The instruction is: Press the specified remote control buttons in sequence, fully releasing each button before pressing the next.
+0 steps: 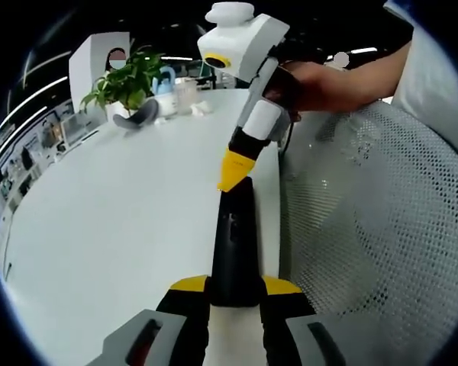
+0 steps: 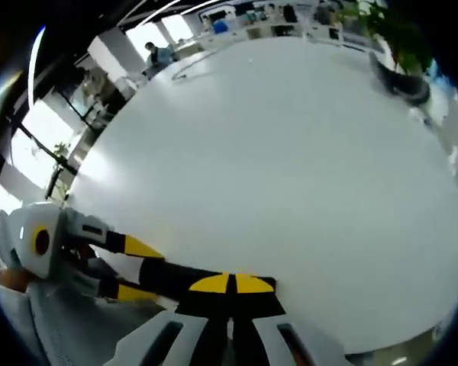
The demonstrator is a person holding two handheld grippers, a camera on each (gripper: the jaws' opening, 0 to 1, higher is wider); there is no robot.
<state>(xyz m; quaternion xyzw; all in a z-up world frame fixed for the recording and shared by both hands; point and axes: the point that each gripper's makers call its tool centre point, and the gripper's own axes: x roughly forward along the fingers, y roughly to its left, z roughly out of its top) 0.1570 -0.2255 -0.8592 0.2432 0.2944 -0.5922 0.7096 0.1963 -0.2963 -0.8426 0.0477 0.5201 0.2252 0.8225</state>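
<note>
Black remote (image 1: pixel 235 244) between left claw (image 1: pixel 235 288) tips

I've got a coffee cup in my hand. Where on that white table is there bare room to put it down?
Most of the white table is bare: the wide stretch between the black remote and the potted plant. It is crowded at the far end, around the plant and the small items beside it, and at the edge by the mesh chair, where both grippers meet at the remote.
</note>
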